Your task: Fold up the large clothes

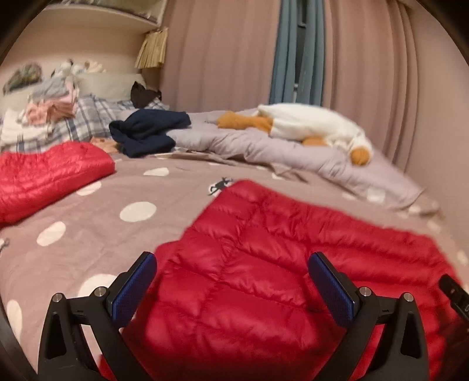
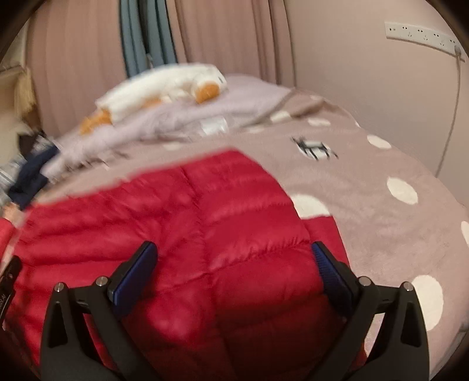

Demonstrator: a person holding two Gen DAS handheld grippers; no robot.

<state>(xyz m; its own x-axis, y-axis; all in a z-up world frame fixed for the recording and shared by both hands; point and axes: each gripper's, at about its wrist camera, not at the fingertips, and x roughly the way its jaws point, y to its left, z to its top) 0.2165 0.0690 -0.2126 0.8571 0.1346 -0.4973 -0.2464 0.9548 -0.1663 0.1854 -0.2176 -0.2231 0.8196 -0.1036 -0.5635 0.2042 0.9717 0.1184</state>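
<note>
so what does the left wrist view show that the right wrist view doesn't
Only the left wrist view shows a second red jacket lying further off, a pile of folded clothes on a plaid pillow, and shelves. Only the right wrist view shows a power strip on the wall with its cable. Both show the near red jacket under an open gripper (left gripper, right gripper), the dotted bedspread, the plush goose, a navy garment and the curtains.
</note>
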